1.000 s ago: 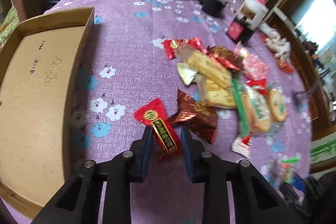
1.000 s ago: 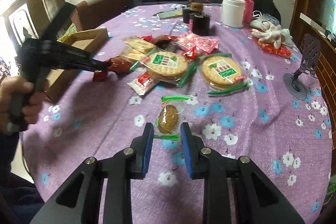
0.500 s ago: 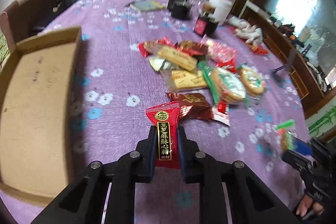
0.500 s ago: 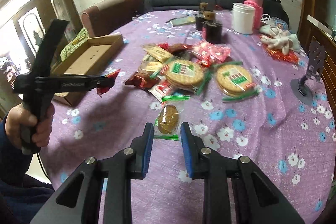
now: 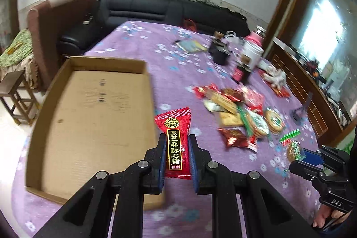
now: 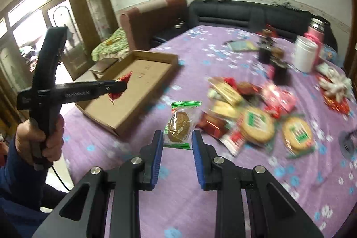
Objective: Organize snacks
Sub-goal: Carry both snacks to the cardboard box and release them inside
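Writing in gold Chinese characters, 黑芝麻酥心糖, runs down the red candy wrapper (image 5: 176,144) pinched upright in the left gripper (image 5: 177,162), whose side reads "GenRobot.AI", cardboard box (image 5: 89,117) ahead-left, while the right gripper (image 6: 175,150) clamps a clear green-striped biscuit pack (image 6: 180,124), snack pile (image 6: 250,110) ahead-right.

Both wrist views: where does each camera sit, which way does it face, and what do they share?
Left wrist: on the left hand-held gripper, looking down over the red candy it grips toward the cardboard box; its own black fingers show.
Right wrist: on the right hand-held gripper, gripping the cookie packet, facing the snack pile; the person's left hand shows.
Shared: box, candy, cookie packet, pile, purple tablecloth.
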A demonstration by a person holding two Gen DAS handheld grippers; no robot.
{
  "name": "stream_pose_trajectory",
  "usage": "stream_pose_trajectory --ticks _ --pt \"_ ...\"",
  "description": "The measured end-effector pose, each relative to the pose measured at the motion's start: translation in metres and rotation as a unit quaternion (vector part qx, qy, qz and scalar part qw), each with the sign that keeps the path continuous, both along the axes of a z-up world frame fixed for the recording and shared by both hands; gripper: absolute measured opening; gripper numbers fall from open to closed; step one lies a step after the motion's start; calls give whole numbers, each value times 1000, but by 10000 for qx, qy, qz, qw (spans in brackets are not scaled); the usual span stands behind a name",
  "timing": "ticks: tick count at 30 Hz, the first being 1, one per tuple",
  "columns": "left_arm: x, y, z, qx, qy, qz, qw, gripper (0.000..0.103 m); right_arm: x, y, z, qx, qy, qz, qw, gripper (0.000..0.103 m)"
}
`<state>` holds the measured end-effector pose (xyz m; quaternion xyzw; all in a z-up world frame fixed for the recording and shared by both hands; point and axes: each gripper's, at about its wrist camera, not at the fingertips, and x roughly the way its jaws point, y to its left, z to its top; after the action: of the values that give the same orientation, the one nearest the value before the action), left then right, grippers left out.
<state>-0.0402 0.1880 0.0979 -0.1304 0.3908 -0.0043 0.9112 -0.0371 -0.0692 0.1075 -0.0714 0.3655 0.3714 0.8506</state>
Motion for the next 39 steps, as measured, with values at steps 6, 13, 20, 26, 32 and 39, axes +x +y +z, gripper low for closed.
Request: stream_pose_trajectory --ticks 6,13,20,26,32,39 --pt "-3 42 1 150 19 401 9991 18 12 57 8 42 87 451 9989 26" --pt "6 82 0 407 65 776 9961 18 40 130 7 123 394 801 9959 26" --pt "33 110 -15 499 248 930 9941 18 70 193 -10 10 601 850 9946 26" --pt "78 124 -35 591 625 888 9923 18 110 234 -36 -253 724 618 9951 26" --pt "108 134 -55 764 852 1096 9874 19 143 259 -61 -468 838 335 9948 26" --pt "113 133 -64 857 908 1110 9860 20 153 264 -76 -587 858 255 9942 27"
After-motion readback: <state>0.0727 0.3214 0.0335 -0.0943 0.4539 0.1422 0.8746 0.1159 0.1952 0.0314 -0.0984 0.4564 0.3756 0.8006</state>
